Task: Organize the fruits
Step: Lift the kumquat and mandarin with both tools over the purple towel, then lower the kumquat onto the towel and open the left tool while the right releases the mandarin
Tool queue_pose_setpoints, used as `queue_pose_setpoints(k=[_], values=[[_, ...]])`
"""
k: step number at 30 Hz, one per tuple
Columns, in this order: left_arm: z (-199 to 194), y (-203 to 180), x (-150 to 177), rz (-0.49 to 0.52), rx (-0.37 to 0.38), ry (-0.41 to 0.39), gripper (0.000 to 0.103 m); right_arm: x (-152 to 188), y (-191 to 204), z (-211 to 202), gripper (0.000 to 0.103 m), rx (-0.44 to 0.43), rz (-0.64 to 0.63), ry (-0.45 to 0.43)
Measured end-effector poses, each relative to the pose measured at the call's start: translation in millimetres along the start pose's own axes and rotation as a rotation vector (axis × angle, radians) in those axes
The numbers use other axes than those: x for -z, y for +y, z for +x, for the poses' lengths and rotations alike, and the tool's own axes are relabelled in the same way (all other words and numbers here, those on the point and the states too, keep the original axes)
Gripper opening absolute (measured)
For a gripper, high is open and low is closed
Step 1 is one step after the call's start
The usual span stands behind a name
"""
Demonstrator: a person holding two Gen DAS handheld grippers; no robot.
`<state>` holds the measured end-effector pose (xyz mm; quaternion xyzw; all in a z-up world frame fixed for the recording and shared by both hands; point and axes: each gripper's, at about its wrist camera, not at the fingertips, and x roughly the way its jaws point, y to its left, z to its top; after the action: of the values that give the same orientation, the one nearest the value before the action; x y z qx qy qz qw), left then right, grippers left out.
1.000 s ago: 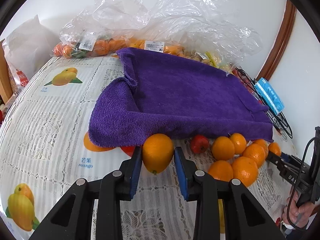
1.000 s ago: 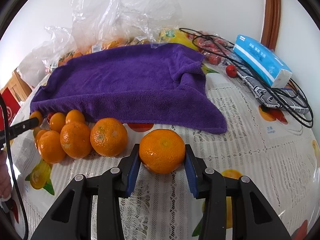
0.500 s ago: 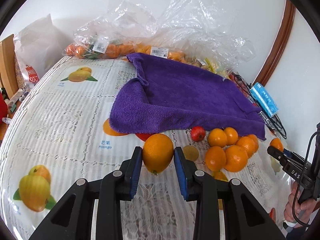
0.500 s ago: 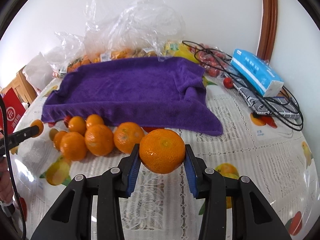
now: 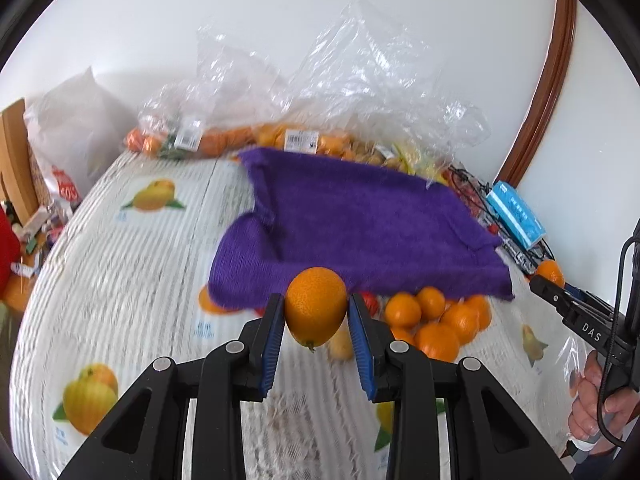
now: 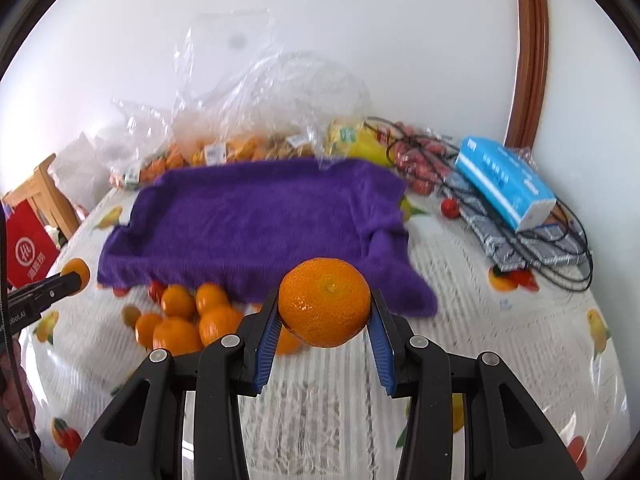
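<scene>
left gripper [image 5: 316, 314]: clamped on an oval orange [image 5: 316, 306], blue pads touching both its sides; fruit held clear of the table
right gripper [image 6: 324, 314]: closed around a round mandarin [image 6: 324, 302], pads pressed on left and right; held above the tablecloth [image 6: 500, 336]
loose pile [image 6: 184, 320]: cluster of mandarins on the cloth at 9 o'clock of the right gripper, just beside the towel's near edge
purple towel [image 6: 260, 224]: spread mid-table at 12 o'clock of both grippers, edges rumpled
plastic bags [image 5: 320, 100]: crumpled, with bagged fruit, behind the towel against the wall
tissue pack [image 6: 504, 182]: blue, at 2 o'clock in the right view, lying on black cables [image 6: 560, 256]
</scene>
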<state>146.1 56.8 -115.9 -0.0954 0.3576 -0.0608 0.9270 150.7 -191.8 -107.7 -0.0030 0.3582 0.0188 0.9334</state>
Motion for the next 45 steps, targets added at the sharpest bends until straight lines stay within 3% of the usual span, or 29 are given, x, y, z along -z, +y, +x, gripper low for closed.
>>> queue_pose_setpoints(k=[22,31,45], values=[[79.0,-30.8,-80.4,0.002,0.040,-0.034,0.031,-92.8,-3.9,56.8,0.042,-0.050,0.018,-0.084],[109.1,-16.4,-69.4,-0.028,0.020,-0.002,0.031,-79.9,-12.4,93.3,0.042,-0.077,0.042,-0.034],[119.3,-6.9,-65.1,-0.061,0.029,0.006,0.031,-63.6,-12.3,117.2,0.042,-0.062,0.040,0.014]])
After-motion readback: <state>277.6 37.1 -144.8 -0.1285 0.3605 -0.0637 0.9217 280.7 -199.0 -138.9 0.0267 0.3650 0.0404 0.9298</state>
